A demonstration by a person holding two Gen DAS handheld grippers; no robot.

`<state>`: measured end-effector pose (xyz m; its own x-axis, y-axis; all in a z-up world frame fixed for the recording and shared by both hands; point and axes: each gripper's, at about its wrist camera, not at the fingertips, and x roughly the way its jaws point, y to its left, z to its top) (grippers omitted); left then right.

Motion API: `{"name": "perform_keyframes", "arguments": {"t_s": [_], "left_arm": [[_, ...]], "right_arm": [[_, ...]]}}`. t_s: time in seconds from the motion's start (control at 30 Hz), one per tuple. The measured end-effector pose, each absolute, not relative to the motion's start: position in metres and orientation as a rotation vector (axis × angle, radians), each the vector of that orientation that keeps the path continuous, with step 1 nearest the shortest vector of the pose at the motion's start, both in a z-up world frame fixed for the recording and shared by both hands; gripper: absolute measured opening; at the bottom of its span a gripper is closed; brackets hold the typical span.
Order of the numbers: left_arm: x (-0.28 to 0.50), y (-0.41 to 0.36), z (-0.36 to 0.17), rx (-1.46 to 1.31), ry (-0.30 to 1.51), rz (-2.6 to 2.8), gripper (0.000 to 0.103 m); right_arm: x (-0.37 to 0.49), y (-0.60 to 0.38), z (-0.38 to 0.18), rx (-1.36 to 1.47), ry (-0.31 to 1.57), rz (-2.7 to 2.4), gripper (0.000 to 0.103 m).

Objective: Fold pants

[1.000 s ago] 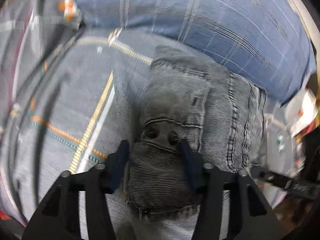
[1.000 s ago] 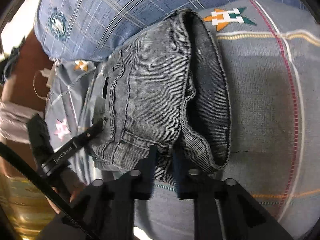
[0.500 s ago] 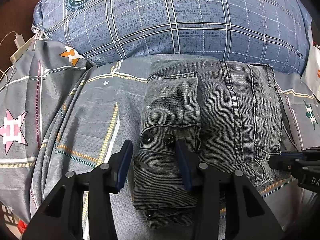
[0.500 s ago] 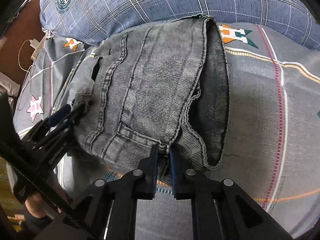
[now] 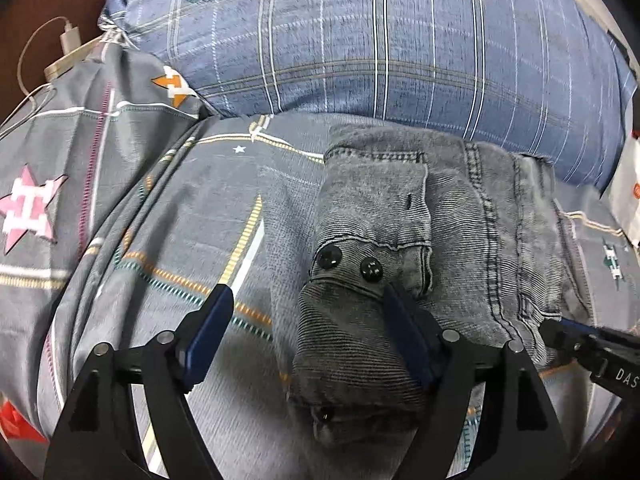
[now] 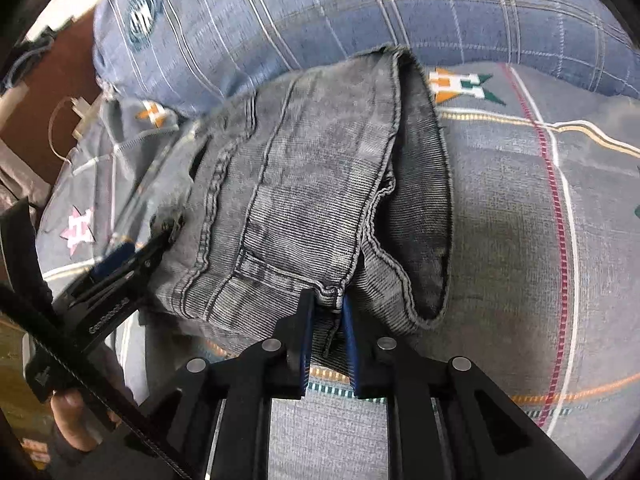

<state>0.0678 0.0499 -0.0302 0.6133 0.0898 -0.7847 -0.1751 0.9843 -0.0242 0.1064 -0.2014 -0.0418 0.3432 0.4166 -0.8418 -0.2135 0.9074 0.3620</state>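
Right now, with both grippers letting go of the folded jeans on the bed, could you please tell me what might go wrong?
1. The right gripper is opening, but a hem of the jeans sits between its fingers; pulling back could drag the fold open.
2. The left gripper is opening astride the bulging button end; that thick roll may spring loose.
3. The jeans lie against the pillow, which may push the stack askew.

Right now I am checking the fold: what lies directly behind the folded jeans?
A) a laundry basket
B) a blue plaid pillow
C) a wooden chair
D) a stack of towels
B: a blue plaid pillow lies just beyond the jeans on the bedsheet.
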Motion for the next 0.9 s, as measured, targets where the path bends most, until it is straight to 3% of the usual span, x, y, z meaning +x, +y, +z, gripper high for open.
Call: {"name": "perform_keyframes", "arguments": {"t_s": [0.1, 0.13, 0.17, 0.6, 0.9], "left_arm": [[0.047, 0.045, -0.018, -0.091, 0.838, 0.155, 0.077], [0.043, 0.042, -0.014, -0.08, 0.826, 0.158, 0.077], [0.04, 0.041, -0.011, -0.073, 0.817, 0.158, 0.077], [-0.009, 0.016, 0.008, 0.001, 0.754, 0.187, 0.083], [-0.002, 0.023, 0.006, 0.003, 0.782, 0.221, 0.083]], "right_arm": [[0.083, -0.21, -0.03, 0.274, 1.087, 0.415, 0.054], [0.074, -0.211, -0.023, 0.282, 1.052, 0.412, 0.07], [0.068, -0.212, -0.018, 0.274, 1.023, 0.407, 0.073], [0.003, -0.2, 0.031, 0.141, 0.74, 0.332, 0.082], [0.018, -0.214, 0.015, 0.237, 0.789, 0.349, 0.082]]}}
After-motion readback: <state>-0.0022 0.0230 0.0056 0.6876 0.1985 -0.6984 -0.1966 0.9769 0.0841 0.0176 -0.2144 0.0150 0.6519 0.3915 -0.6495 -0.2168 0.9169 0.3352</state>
